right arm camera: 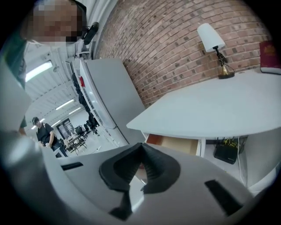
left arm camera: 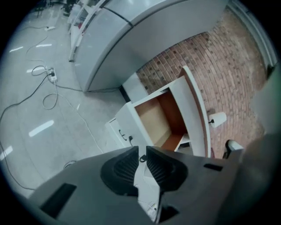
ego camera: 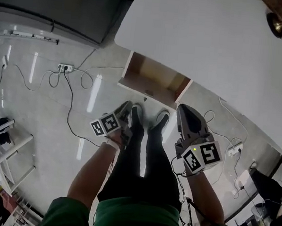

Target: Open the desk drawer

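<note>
Nearest me, the left gripper has its fingers slightly released, with only air in the narrow gap. The right gripper has its fingers clenched tip to tip on nothing. Both hang over the floor by my shoes, apart from the drawer. It stands open beneath the white worktop, with its wooden inside showing and its white front towards me. Its long axis runs along the worktop's near edge. Farther back, a table lamp stands by the brick wall.
</note>
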A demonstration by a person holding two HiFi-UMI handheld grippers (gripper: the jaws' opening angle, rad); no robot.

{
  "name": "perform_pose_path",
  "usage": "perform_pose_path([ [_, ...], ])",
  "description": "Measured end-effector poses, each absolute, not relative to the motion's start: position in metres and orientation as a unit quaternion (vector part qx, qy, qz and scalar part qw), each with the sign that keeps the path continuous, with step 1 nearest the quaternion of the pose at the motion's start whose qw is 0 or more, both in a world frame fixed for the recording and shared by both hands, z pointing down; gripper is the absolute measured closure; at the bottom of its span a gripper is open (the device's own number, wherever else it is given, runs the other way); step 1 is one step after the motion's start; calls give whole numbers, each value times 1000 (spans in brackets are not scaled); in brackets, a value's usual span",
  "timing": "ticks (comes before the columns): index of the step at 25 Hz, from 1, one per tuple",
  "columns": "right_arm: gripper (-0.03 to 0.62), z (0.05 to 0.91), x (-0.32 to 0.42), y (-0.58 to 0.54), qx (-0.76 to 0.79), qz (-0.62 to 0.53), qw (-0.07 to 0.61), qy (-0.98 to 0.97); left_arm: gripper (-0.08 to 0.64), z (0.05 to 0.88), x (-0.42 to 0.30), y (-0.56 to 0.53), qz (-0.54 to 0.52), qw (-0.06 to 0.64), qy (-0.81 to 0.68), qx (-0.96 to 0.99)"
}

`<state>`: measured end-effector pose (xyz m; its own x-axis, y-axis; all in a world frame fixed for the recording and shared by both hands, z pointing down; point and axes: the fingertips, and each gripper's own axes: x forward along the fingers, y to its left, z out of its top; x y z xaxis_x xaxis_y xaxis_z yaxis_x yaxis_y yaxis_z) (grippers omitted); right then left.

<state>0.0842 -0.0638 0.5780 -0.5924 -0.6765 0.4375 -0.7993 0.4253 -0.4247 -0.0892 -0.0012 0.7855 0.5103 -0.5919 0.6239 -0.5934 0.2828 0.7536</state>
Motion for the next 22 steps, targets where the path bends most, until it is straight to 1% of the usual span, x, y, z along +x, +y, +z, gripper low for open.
perform_pose_path([
  [3, 592, 540, 86, -82, 446, 283, 90, -844, 512, 734, -96, -29, -6, 595, -491, 637],
  [6, 592, 501, 88, -93, 450, 266, 84, -848, 512, 673, -103, -60, 3, 538, -494, 683],
  [8, 592, 478, 89, -93, 457, 264, 81, -845, 512, 627, -92, -74, 8, 504, -471, 724],
  [14, 592, 402, 88, -103, 468, 234, 59, -850, 512, 475, -57, -117, 38, 337, -438, 832],
  [19, 592, 345, 95, -117, 477, 184, 53, -858, 526, 376, -24, -130, 38, 230, -409, 882],
  [22, 592, 311, 102, -125, 489, 167, 35, -855, 535, 325, -16, -131, 47, 158, -406, 899],
])
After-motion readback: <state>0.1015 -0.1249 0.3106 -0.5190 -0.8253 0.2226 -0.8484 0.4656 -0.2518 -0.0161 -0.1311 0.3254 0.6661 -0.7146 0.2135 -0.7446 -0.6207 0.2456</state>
